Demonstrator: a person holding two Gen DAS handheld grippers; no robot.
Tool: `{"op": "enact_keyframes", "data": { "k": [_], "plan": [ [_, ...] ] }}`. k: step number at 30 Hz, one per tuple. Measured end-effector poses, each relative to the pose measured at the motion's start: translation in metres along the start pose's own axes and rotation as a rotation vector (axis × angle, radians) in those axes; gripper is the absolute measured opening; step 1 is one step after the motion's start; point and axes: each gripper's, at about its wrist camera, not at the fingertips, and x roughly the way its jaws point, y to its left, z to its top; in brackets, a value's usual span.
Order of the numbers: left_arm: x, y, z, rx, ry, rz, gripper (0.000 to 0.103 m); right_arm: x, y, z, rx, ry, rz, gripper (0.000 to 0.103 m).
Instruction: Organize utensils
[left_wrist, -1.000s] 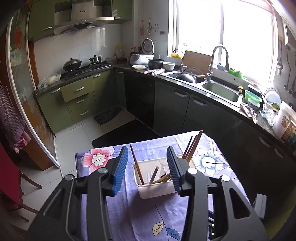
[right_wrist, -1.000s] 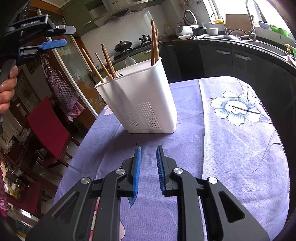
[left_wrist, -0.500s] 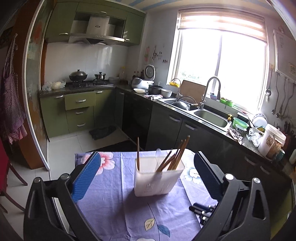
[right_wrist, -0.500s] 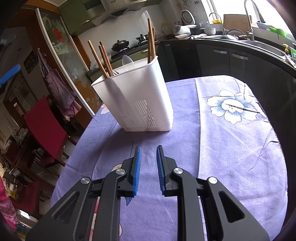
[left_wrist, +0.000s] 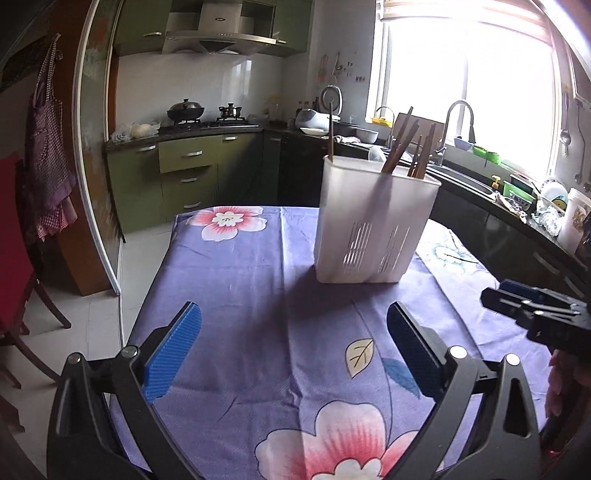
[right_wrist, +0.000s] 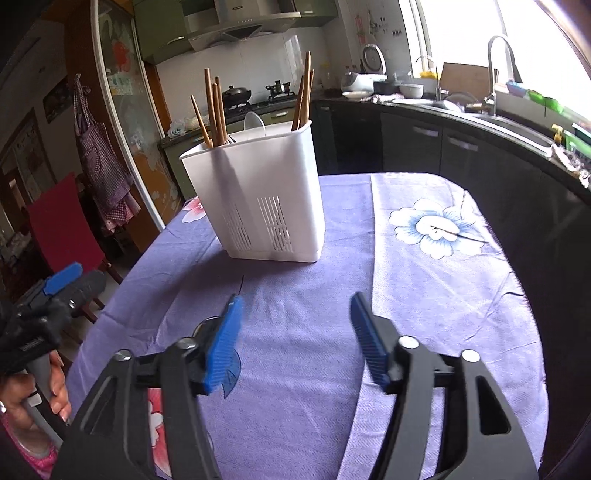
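Near the white slotted plastic utensil holder, upright on the purple floral counter with brown wooden chopsticks inside: left claw gaped empty; right claw had just opened, nothing between. Sorting looked finished.

The holder's opaque walls hide the chopsticks' lower ends, perhaps a spoon.
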Motion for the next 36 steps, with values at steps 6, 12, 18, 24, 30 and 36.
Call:
{"op": "enact_keyframes", "data": {
  "k": [6, 12, 18, 24, 30, 36],
  "plan": [
    [0.002, 0.022, -0.02, -0.072, 0.032, 0.015, 0.096, -0.017, 0.003, -0.009, -0.03, -0.052, -0.06, 0.096],
    [0.0, 0.024, -0.028, -0.084, 0.048, 0.024, 0.096, -0.025, 0.002, -0.019, -0.038, -0.059, -0.079, 0.098],
    [-0.011, 0.017, -0.025, -0.062, 0.024, 0.027, 0.096, -0.032, 0.0, -0.023, -0.039, -0.055, -0.088, 0.098],
    [-0.033, 0.004, -0.019, -0.039, -0.003, 0.014, 0.096, -0.055, 0.005, -0.023, -0.066, -0.086, -0.11, 0.098],
    [-0.068, -0.006, -0.014, -0.039, -0.043, -0.025, 0.096, -0.1, 0.014, -0.027, -0.091, -0.136, -0.105, 0.098],
    [-0.101, -0.013, -0.021, -0.018, -0.063, -0.002, 0.096, -0.143, 0.023, -0.04, -0.115, -0.167, -0.131, 0.098]
  ]
}}
